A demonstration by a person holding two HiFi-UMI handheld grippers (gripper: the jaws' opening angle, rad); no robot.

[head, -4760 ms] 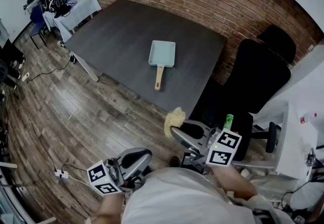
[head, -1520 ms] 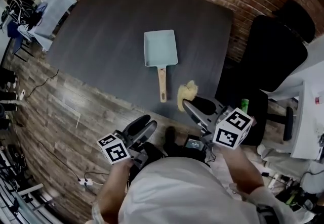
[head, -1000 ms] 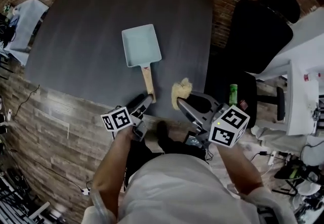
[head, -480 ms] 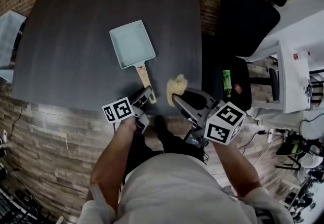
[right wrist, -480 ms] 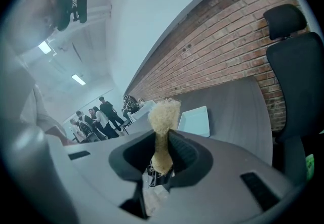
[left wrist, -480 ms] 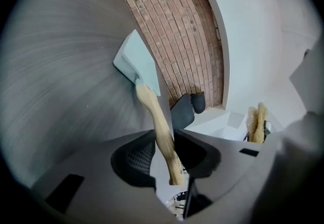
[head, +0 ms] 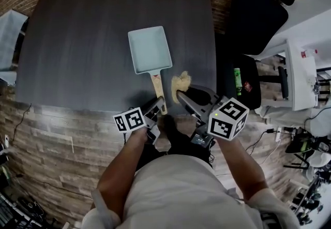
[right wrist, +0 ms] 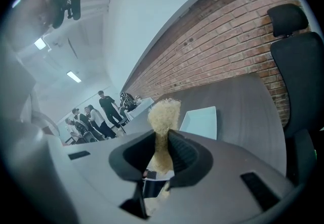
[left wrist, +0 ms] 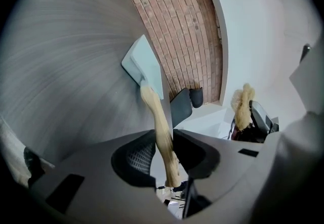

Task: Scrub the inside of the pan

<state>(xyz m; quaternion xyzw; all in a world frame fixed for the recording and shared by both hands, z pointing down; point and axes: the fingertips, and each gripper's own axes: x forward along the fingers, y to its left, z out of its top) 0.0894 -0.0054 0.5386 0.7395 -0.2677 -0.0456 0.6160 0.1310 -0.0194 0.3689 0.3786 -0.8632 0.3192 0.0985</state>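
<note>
Handle [head: 158, 88] at table [head: 77, 42] edge | left gripper [head: 159, 104] just closed, gripping it | right gripper [head: 185, 92] clamps scrubber [head: 181, 80]

Dark grey table [head: 77, 42], pale blue rectangular pan [head: 150, 49] lying near its front edge

Pan [head: 150, 49] on table [head: 77, 31] (handle [head: 158, 91] toward near edge); chair [head: 256, 13] right.

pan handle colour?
The handle is light tan, like bare wood. It shows best in the left gripper view.
</note>
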